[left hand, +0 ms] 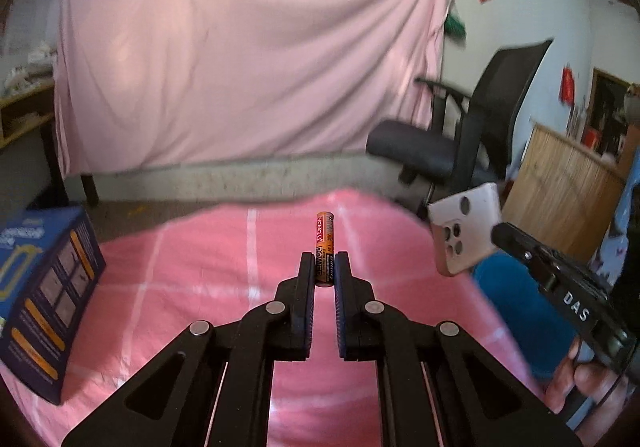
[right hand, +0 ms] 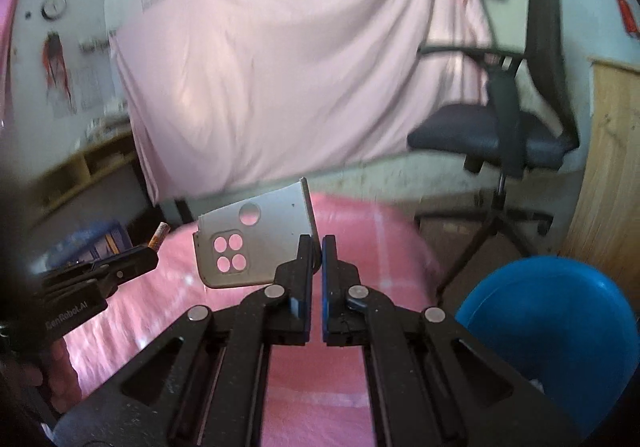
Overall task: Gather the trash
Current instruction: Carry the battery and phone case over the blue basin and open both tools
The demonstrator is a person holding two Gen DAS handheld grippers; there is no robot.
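Observation:
My left gripper (left hand: 324, 261) is shut on an orange and black battery (left hand: 324, 247), held upright above the pink checked cloth (left hand: 200, 279). The battery also shows in the right wrist view (right hand: 158, 235), sticking out of the left gripper (right hand: 150, 253). My right gripper (right hand: 317, 243) is shut on the edge of a pale grey phone case (right hand: 256, 239) with round camera holes, lifted off the cloth. In the left wrist view the case (left hand: 466, 231) hangs at the right in the right gripper (left hand: 498, 233). A blue bin (right hand: 548, 319) stands low at the right.
A dark blue carton (left hand: 44, 291) stands on the cloth at the left. A black office chair (left hand: 464, 127) stands beyond the table at the right, next to a wooden cabinet (left hand: 560, 183). A pink sheet (left hand: 248, 47) hangs behind. The blue bin's top (left hand: 516, 311) shows under the case.

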